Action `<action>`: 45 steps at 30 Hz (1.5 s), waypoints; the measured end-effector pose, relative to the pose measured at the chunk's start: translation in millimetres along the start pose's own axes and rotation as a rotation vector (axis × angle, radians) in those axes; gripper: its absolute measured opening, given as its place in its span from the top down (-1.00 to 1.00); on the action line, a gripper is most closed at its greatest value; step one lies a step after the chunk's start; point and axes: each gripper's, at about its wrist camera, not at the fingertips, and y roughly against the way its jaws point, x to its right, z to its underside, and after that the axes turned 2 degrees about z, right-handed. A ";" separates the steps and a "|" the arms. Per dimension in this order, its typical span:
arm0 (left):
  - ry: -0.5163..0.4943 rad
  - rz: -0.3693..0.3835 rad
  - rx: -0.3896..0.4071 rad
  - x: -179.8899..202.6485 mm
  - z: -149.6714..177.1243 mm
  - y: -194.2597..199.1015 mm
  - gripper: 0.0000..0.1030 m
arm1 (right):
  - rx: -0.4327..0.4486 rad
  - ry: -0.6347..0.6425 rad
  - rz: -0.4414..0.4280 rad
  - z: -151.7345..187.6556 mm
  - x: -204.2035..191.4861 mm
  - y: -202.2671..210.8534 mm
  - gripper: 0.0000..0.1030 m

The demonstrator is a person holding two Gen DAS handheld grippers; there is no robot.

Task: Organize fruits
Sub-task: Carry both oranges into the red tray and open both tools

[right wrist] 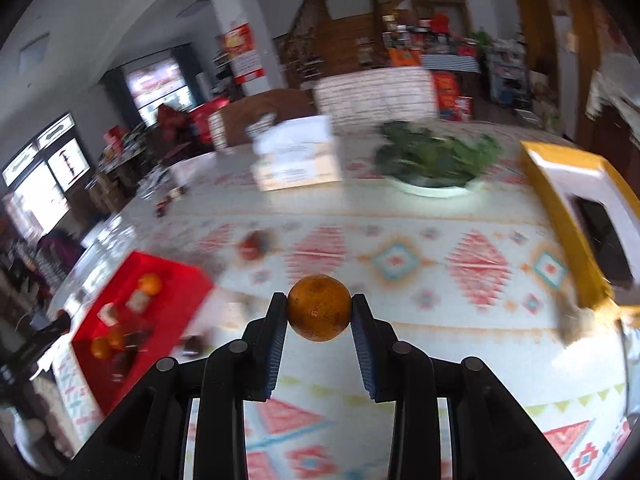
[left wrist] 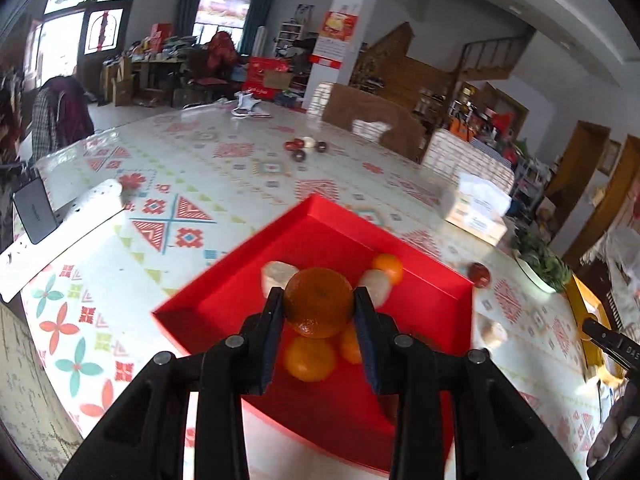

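Note:
My left gripper [left wrist: 319, 300] is shut on an orange [left wrist: 319, 302] and holds it above the red tray [left wrist: 224, 276]. In the tray lie other oranges [left wrist: 309, 358], one at the far side [left wrist: 388, 266], and pale round fruits [left wrist: 277, 273]. My right gripper [right wrist: 319, 307] is shut on another orange [right wrist: 319, 307] above the patterned tablecloth, right of the red tray [right wrist: 180, 280]. A red apple [right wrist: 253, 245] lies on the table beyond the tray; it also shows in the left wrist view [left wrist: 479, 275]. A pale fruit [left wrist: 493, 332] lies right of the tray.
A tissue box [right wrist: 298, 156], a bowl of greens [right wrist: 436, 160] and a yellow box [right wrist: 576, 216] stand at the far and right side. Small dark fruits [left wrist: 306, 147] lie far on the table. A white power strip [left wrist: 60, 232] and a dark device [left wrist: 34, 210] lie left.

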 end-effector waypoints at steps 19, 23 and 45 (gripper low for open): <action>0.034 -0.012 -0.106 -43.7 -1.8 -45.1 0.35 | -0.324 0.203 -0.227 13.4 -197.5 -143.1 0.31; 0.047 -0.016 -0.101 -44.9 -1.5 -47.4 0.30 | -0.342 0.203 -0.221 16.3 -199.3 -151.7 0.29; 0.037 0.137 0.009 18.6 -8.9 26.1 -0.47 | -0.175 0.084 -0.162 14.2 -100.4 -53.9 0.23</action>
